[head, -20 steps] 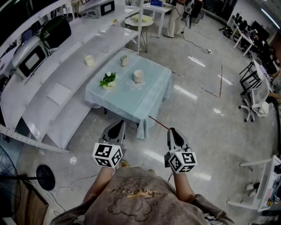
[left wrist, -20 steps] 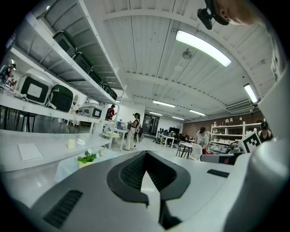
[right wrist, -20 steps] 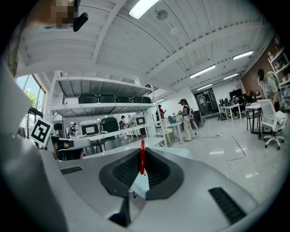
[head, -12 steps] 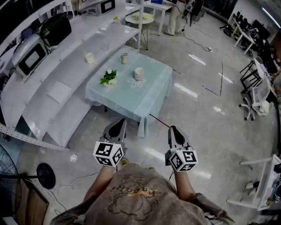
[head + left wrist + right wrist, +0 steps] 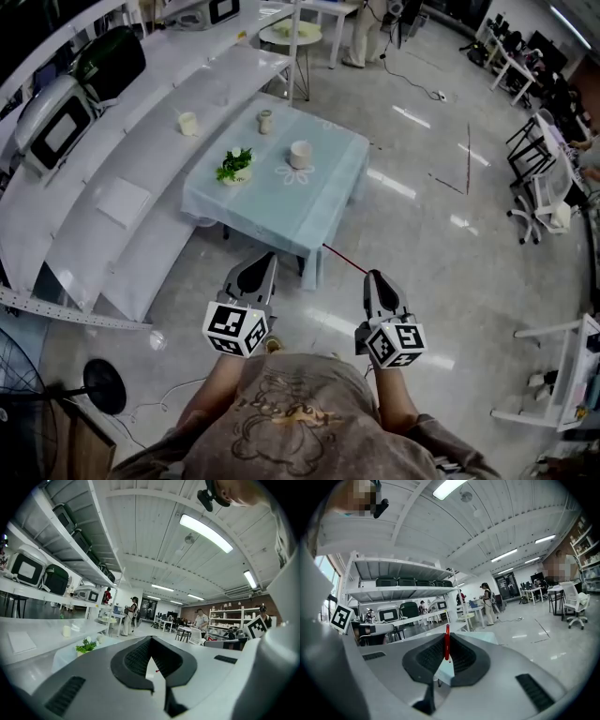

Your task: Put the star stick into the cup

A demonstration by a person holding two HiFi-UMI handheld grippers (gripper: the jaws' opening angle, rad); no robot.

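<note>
A thin red star stick [image 5: 345,260] juts forward and left from my right gripper [image 5: 376,283], which is shut on it; its star end is too small to make out. In the right gripper view the stick [image 5: 446,643] stands upright between the closed jaws of that gripper [image 5: 446,660]. My left gripper [image 5: 256,277] is shut with nothing in it, as the left gripper view [image 5: 151,668] also shows. The pale cup [image 5: 300,154] stands on the light blue table [image 5: 281,211], well ahead of both grippers.
The table also carries a small green plant [image 5: 233,167] and a small jar [image 5: 265,121]. Long white shelves [image 5: 122,202] with another cup [image 5: 188,123] run along the left. Shiny floor lies between me and the table. People stand far off at the back.
The view has shifted slightly. Both grippers keep the same pose, and the stick stays in the right one.
</note>
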